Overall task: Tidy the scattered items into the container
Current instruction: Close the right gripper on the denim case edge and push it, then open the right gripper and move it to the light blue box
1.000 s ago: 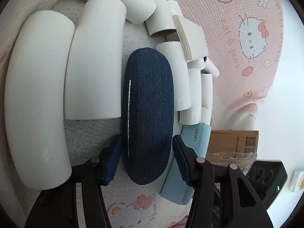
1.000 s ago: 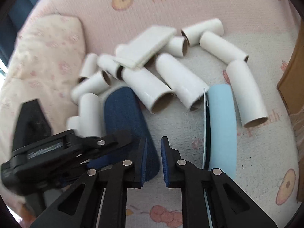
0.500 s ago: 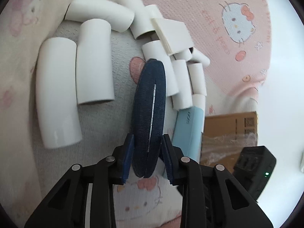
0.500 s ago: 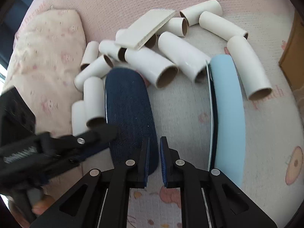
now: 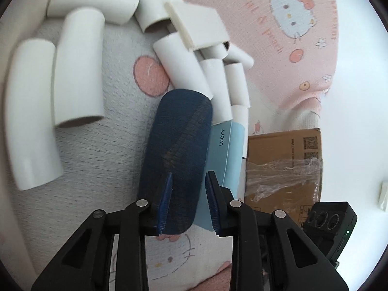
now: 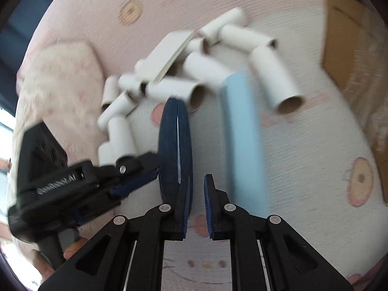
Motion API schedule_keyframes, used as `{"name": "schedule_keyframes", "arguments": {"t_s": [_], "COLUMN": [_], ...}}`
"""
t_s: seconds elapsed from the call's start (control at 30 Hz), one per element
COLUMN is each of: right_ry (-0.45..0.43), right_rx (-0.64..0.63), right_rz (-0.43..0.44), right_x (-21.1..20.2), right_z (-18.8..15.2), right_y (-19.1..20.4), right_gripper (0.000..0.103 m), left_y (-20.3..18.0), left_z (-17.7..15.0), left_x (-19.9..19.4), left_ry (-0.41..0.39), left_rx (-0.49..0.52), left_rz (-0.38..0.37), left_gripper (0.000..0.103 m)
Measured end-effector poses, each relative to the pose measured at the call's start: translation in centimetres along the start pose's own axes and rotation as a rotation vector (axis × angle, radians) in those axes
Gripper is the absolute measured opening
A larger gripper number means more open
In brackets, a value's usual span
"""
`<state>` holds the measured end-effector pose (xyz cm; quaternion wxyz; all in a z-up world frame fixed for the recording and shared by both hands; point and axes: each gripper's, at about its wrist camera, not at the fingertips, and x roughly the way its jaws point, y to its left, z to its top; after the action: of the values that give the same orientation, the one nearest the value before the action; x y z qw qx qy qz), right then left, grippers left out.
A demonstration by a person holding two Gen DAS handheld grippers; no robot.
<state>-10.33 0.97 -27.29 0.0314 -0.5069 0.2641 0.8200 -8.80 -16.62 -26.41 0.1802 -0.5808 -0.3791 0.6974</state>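
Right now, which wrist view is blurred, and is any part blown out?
Right wrist view: motion blur smears the cardboard tubes and light blue case, while its own fingers stay sharp. Left wrist view: mostly crisp, the dark blue case slightly streaked, and the right edge washed out white.

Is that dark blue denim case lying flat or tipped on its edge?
On edge: the dark blue denim case shows its seam upward, held between the left tongs.

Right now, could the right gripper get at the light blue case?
Probably yes. The light blue case lies uncovered just beside the right gripper; tubes crowd only its far end. The gripper's shut jaws would need opening first.
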Motion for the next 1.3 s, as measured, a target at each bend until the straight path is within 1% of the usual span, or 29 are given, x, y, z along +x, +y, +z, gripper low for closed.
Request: {"name": "schedule_keyframes", "arguments": {"t_s": [0.03,0.07,0.13,0.2,0.27,0.3,0.37,0.4,0.43,0.5,0.53,0.6,0.67,0.77,0.83,0.87,0.9,1.0,1.07,1.13,1.17,1.27,1.3], "right_ry": [-0.006,-0.004,-0.007,-0.019,-0.039,-0.056,-0.076,-0.078,-0.075,-0.063,-0.056,-0.045,-0.059,-0.096,-0.116,-0.121,-0.129,-0.135,-0.128,-0.119,-0.121,-0.132,-0.133], "right_rx": [0.026,0.065,0.154,0.191,0.206,0.211,0.208,0.206,0.210,0.230,0.250,0.313,0.345,0.353,0.342,0.324,0.296,0.207,0.161,0.142,0.133,0.075,0.056], "right_rz": [-0.001,0.028,0.089,0.106,0.092,0.067,-0.007,-0.031,-0.074,-0.128,-0.120,-0.057,-0.037,-0.015,-0.004,-0.015,-0.040,-0.100,-0.116,-0.126,-0.133,-0.216,-0.236], "right_x": [-0.1,-0.1,-0.4,-0.7,-1.1,-1.5,-1.7,-1.7,-1.6,-1.3,-1.2,-1.1,-1.5,-2.5,-3.2,-3.5,-3.7,-3.8,-4.0,-3.9,-4.0,-4.3,-4.2], "right_z": [0.2,0.4,0.5,0.6,0.7,0.8,1.1,1.2,1.3,1.2,1.1,0.9,0.9,1.2,1.4,1.5,1.6,1.9,1.8,1.8,1.8,1.6,1.7], "right_y": [-0.8,-1.7,-3.3,-4.1,-4.6,-4.9,-5.4,-5.6,-6.1,-7.1,-7.8,-9.1,-10.0,-10.5,-10.7,-10.6,-10.3,-9.0,-8.8,-8.5,-8.6,-8.4,-8.3], "right_gripper": [0.010,0.010,0.010,0.010,0.010,0.010,0.010,0.010,0.010,0.010,0.010,0.010,0.010,0.010,0.010,0.010,0.010,0.010,0.017,0.043,0.046,0.046,0.046], "left_y": [-0.2,-0.6,-1.8,-3.0,-3.5,-3.7,-3.6,-3.5,-3.4,-3.3,-3.3,-3.5,-4.0,-5.4,-6.8,-7.4,-8.0,-9.1,-9.4,-9.6,-9.6,-9.7,-10.0], "left_z": [-0.1,-0.2,-0.5,-0.7,-0.8,-0.8,-0.7,-0.7,-0.6,-0.5,-0.4,-0.3,-0.4,-0.7,-1.0,-1.1,-1.2,-1.4,-1.4,-1.4,-1.4,-1.6,-1.9], "left_x": [0.5,0.8,1.1,1.4,1.6,1.6,1.4,1.2,1.0,0.5,0.4,0.5,0.7,1.2,2.1,2.7,3.4,5.5,6.7,8.1,8.7,10.5,10.7], "left_ry": [0.009,0.011,0.006,0.004,0.008,0.012,0.013,0.007,0.000,-0.023,-0.035,-0.029,-0.016,-0.007,0.004,0.012,0.026,0.082,0.105,0.130,0.139,0.171,0.167], "left_rx": [0.000,0.010,0.057,0.111,0.134,0.136,0.127,0.120,0.117,0.115,0.117,0.125,0.126,0.162,0.216,0.247,0.277,0.312,0.324,0.345,0.353,0.396,0.417], "left_rz": [-0.016,-0.029,0.005,0.063,0.083,0.089,0.091,0.099,0.109,0.136,0.148,0.162,0.149,0.135,0.135,0.132,0.135,0.140,0.137,0.159,0.173,0.248,0.259], "left_gripper": [0.028,0.028,0.028,0.029,0.031,0.032,0.033,0.033,0.033,0.034,0.034,0.034,0.034,0.034,0.035,0.036,0.041,0.042,0.044,0.045,0.045,0.044,0.043]}}
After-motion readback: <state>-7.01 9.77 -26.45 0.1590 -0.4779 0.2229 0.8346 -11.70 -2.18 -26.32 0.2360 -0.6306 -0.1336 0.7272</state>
